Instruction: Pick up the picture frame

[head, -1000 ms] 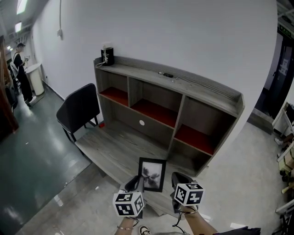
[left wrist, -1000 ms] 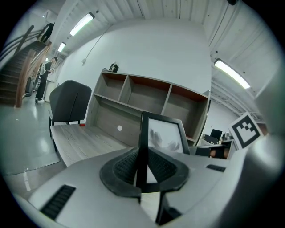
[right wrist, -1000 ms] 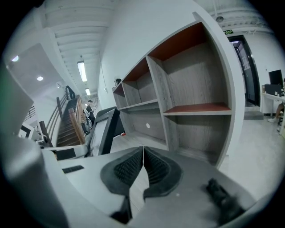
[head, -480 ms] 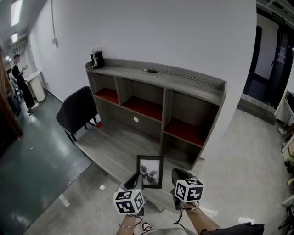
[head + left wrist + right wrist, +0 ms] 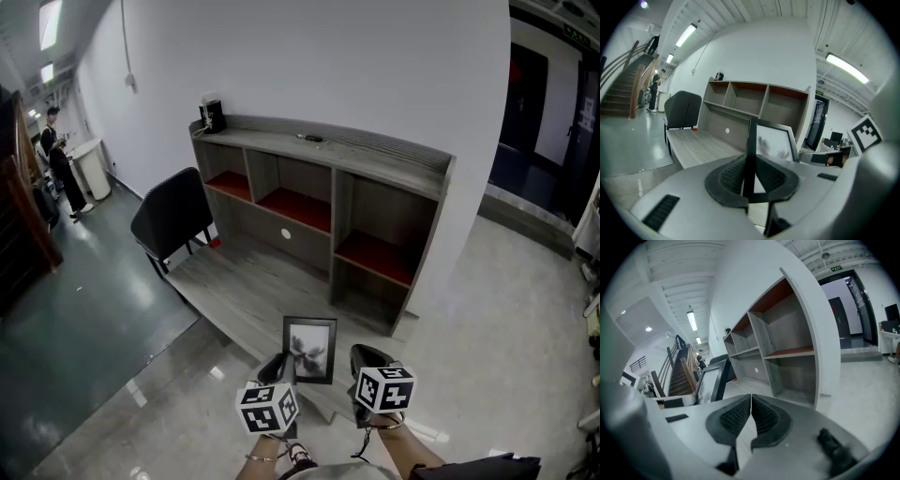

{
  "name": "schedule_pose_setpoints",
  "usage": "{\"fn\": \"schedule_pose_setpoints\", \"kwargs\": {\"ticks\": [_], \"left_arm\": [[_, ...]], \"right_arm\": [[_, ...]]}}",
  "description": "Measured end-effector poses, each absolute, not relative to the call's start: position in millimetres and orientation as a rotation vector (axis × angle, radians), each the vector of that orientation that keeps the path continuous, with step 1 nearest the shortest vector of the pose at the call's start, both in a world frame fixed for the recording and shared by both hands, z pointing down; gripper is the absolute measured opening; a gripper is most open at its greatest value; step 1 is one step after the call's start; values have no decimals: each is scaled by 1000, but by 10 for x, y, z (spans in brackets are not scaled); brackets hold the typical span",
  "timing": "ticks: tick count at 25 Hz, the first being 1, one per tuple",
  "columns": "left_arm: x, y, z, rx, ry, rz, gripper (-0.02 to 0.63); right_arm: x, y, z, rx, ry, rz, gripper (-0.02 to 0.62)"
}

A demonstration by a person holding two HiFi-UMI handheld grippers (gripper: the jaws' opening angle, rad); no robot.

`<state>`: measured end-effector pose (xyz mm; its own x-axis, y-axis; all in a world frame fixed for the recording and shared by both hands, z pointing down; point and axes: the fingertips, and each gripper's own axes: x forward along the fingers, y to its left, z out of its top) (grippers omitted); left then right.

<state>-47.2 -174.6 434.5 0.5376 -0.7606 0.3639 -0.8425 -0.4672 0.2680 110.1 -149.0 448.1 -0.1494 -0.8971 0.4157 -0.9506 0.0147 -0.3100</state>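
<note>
Left gripper [image 5: 279, 367] pinches the picture frame [image 5: 310, 350] by its left edge, with the pads clamped on the black border. The frame is upright, glass facing the person, and in the head view it sits over the near edge of the grey desk [image 5: 246, 292]. Right gripper [image 5: 368, 361] is just right of the frame, apart from it, jaws pressed together on nothing.

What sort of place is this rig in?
Probably an office or lab hall: a grey desk with shelf hutch against a white wall, a dark chair, a staircase and ceiling strip lights.
</note>
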Motion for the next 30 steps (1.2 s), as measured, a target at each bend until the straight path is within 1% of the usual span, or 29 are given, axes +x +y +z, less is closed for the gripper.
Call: {"fn": "schedule_pose_setpoints", "kwargs": {"ticks": [4,9,15,30], "left_arm": [[-526,-1631,4404,2349,-1333,295,71],[-642,-1555,4448,2322,-1355,303,71],[-705,-1583,4430,2305,-1375,280,71],[-815,-1676,4515,2269,-1388,279,71]], "right_arm": [[969,-1414,4602,1949,-2191,890,32],[870,-1370,4625,1913,-2212,901,32],[850,-1382,4594,1857,-2179,797,31],[807,-1476,4610,1838,-2170,792,31]]}}
